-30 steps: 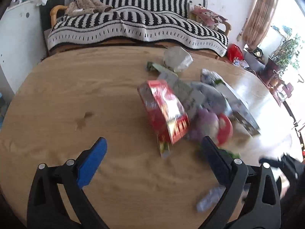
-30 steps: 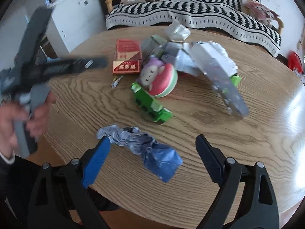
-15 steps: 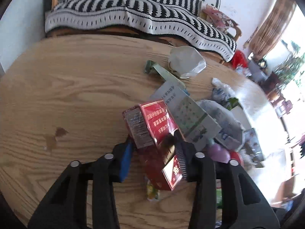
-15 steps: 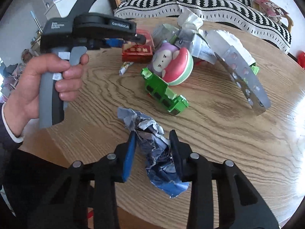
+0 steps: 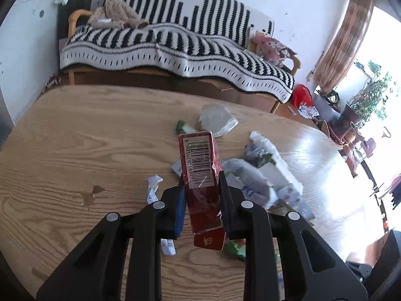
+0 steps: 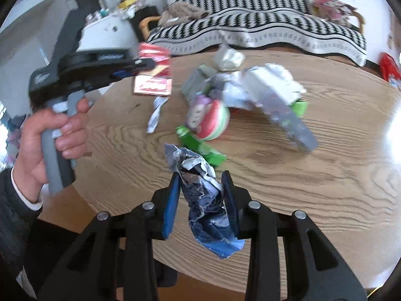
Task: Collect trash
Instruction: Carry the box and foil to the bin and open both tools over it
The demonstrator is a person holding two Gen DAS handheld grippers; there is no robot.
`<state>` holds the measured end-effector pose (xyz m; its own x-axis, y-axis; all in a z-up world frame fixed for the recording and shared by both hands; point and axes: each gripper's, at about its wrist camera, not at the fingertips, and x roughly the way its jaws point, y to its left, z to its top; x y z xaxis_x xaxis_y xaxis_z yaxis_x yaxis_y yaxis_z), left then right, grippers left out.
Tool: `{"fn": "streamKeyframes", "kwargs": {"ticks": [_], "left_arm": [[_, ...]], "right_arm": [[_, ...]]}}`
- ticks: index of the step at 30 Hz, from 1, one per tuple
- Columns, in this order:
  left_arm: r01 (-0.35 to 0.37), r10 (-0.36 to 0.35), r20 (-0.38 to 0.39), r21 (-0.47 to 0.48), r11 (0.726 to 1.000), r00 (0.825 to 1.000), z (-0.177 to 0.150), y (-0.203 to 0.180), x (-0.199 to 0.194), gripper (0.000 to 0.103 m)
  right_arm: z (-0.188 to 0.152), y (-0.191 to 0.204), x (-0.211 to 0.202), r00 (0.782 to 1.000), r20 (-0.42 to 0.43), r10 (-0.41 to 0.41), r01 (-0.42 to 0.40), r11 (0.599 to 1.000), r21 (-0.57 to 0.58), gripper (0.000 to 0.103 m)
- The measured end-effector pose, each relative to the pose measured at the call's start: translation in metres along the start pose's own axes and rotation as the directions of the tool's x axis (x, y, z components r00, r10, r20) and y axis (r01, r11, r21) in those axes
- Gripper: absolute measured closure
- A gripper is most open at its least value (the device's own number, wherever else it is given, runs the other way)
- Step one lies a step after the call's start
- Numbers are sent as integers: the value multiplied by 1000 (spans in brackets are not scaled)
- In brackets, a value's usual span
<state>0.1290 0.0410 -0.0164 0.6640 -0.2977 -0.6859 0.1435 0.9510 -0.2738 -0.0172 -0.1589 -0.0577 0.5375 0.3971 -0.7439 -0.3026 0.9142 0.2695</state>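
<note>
My left gripper (image 5: 200, 183) is shut on a red cigarette carton (image 5: 200, 165) with a barcode side up, held above the wooden table (image 5: 75, 138). In the right wrist view the left gripper (image 6: 140, 66) shows at the left, lifted, with the red carton (image 6: 154, 56) in it. My right gripper (image 6: 200, 183) is shut on a crumpled blue and silver wrapper (image 6: 205, 200), raised over the table's near edge. A pile of trash (image 6: 250, 95) lies mid-table: silver packets, a pink and green round pack (image 6: 210, 120), a green box (image 6: 200, 148).
A small white wrapper (image 5: 153, 188) and a clear plastic cup (image 5: 215, 119) lie on the table. A second red pack (image 6: 153, 86) lies flat near the left gripper. A sofa with a striped blanket (image 5: 175, 47) stands behind the table.
Both grippers closed from open: the left on the red carton, the right on the blue wrapper. Both have lifted their items off the table.
</note>
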Motion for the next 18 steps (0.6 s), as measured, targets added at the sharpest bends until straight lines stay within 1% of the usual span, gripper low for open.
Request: {"fn": "streamKeyframes", "kwargs": {"ticks": [2,5,9,12,13,15,16,17,18], "left_arm": [[9,-9,0,19,1000,1000,-2,-13,-4,80],[35,-34,-10,66,997,999,-7,-43,-7,80],[92,-89,-25,151,984,996,-22,-101,-11,80],[148,-142,-44,226,963,989,-37,-152,-13,80],[165,-158,-49,247,955,986,-41,-168,-13,80],[209,-199,-66,299,931,978,-56,-208,-15,80],[231,-218,-76,321,918,973,-64,-225,-15,80],[252,-236,-88,345,904,968,-71,-242,-15,80],[280,-260,-104,372,885,960,-82,-264,-15,80]], "right_arm": [[-4,-16,-16,999,24,-21,20,999,35,69],[-10,-47,-43,995,66,-77,70,992,106,69],[-27,-98,-88,980,106,-166,140,966,218,69],[-46,-141,-123,963,124,-240,192,930,315,69],[-57,-158,-140,952,127,-278,219,910,352,69],[-74,-182,-163,937,126,-327,254,880,401,69],[-88,-199,-180,924,121,-364,279,854,440,69],[-98,-208,-191,914,116,-388,295,835,464,69],[-113,-221,-205,901,106,-422,319,807,497,69]]}}
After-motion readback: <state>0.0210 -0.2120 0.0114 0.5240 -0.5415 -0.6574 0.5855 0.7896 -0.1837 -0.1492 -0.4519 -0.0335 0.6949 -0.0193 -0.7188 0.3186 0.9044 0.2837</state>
